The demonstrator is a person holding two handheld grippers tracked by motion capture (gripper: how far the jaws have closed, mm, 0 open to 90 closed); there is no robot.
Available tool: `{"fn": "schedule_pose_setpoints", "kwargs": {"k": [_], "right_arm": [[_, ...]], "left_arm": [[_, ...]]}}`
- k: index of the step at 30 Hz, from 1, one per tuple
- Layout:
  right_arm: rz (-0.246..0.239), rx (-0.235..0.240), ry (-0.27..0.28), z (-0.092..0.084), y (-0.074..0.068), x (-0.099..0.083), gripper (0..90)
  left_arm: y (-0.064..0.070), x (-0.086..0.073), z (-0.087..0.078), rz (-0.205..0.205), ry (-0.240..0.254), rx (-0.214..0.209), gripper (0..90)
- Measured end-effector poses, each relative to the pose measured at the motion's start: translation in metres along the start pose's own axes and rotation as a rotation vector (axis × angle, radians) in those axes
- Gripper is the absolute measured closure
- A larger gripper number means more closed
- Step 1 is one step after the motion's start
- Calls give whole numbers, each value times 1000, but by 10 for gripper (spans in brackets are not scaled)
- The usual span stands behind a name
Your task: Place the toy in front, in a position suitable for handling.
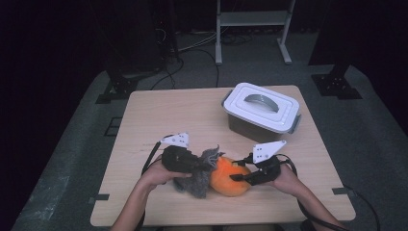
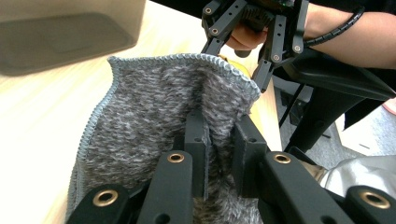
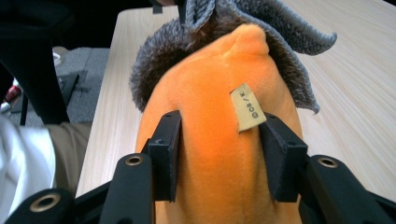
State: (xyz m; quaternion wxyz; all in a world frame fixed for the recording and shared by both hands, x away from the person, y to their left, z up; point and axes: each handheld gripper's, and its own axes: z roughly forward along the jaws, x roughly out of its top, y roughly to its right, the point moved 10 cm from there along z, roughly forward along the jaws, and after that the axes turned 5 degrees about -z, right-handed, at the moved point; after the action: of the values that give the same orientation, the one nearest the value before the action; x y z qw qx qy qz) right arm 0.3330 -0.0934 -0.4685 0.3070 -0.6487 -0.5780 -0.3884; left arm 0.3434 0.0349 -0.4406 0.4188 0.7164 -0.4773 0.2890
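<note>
An orange plush toy (image 1: 230, 182) lies near the table's front edge, its far end tucked into a grey fuzzy knitted cloth (image 1: 199, 179). My left gripper (image 1: 196, 166) is shut on a fold of the grey cloth (image 2: 140, 112), which bunches between its pads (image 2: 196, 135). My right gripper (image 1: 236, 177) comes in from the right. It is shut on the orange plush toy (image 3: 210, 93), with a pad pressed into each side. A small tan label (image 3: 247, 108) sits on the plush by the right pad. The cloth (image 3: 280, 28) wraps the plush's far tip. The right gripper (image 2: 236, 56) also faces me in the left gripper view.
A grey box with a white handled lid (image 1: 262, 108) stands at the table's back right. The light wooden table (image 1: 159, 115) has bare room at the left and middle. A metal rack's legs (image 1: 252, 29) and cables stand on the floor beyond.
</note>
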Motion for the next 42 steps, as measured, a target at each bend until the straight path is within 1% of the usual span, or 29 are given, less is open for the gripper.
{"fn": "schedule_pose_setpoints", "kwargs": {"k": [4, 6, 7, 8, 10, 11, 13, 15, 16, 17, 18, 19, 20, 22, 23, 25, 27, 28, 29, 31, 33, 35, 37, 40, 42], "right_arm": [[-7, -6, -4, -8, -3, -7, 531], [-2, -12, -4, -10, -3, -10, 524], [1, -16, -8, -12, -2, -11, 503], [8, -25, -15, -13, -2, -11, 455], [48, -45, -46, -15, -2, -8, 322], [57, -61, -71, -15, -2, -6, 284], [58, -78, -94, -15, -7, -2, 246], [65, -83, -88, -13, -10, 4, 224], [64, -83, -90, -11, -11, 6, 226], [54, -81, -95, -10, -11, 6, 251], [46, -81, -102, -8, -11, 4, 294], [42, -82, -96, -8, -10, 2, 336], [43, -74, -83, -8, -10, 0, 390], [35, -61, -52, -9, -9, -5, 455], [39, -53, -39, -9, -9, -7, 479], [29, -42, -20, -10, -8, -10, 506], [27, -31, 0, -11, -8, -12, 517], [23, -27, 2, -10, -8, -12, 521], [10, -27, -1, -10, -9, -12, 524], [-6, -25, -5, -10, -10, -12, 529], [-14, -19, -9, -10, -12, -12, 537], [-20, -18, -11, -12, -12, -15, 551], [-11, -20, -1, -16, -12, -19, 558], [-3, -21, 8, -22, -11, -25, 560], [5, -20, 13, -25, -10, -28, 560]], "left_arm": [[7, 6, 13, 27, -26, -16, 782], [10, 9, 20, 36, -41, -22, 782], [12, 9, 23, 39, -46, -25, 782], [13, 9, 25, 39, -49, -26, 782], [16, 10, 28, 47, -54, -35, 782], [18, 10, 29, 50, -53, -43, 782], [23, 11, 31, 51, -53, -55, 783], [27, 12, 34, 64, -62, -64, 783], [28, 12, 35, 71, -65, -63, 783], [29, 11, 35, 79, -73, -59, 783], [28, 11, 35, 82, -76, -52, 783], [28, 11, 33, 75, -71, -51, 783], [27, 11, 31, 72, -65, -54, 783], [25, 14, 27, 72, -47, -51, 783], [25, 16, 25, 68, -36, -50, 783], [26, 22, 23, 78, -21, -53, 783], [29, 29, 23, 89, -15, -57, 783], [30, 32, 25, 103, -17, -62, 783], [33, 35, 29, 106, -14, -68, 783], [37, 39, 38, 124, -28, -80, 783], [39, 38, 49, 126, -52, -87, 782], [36, 37, 53, 110, -46, -102, 783], [31, 33, 52, 93, -41, -99, 784], [24, 25, 48, 82, -62, -74, 783], [17, 19, 43, 68, -70, -49, 783]]}}
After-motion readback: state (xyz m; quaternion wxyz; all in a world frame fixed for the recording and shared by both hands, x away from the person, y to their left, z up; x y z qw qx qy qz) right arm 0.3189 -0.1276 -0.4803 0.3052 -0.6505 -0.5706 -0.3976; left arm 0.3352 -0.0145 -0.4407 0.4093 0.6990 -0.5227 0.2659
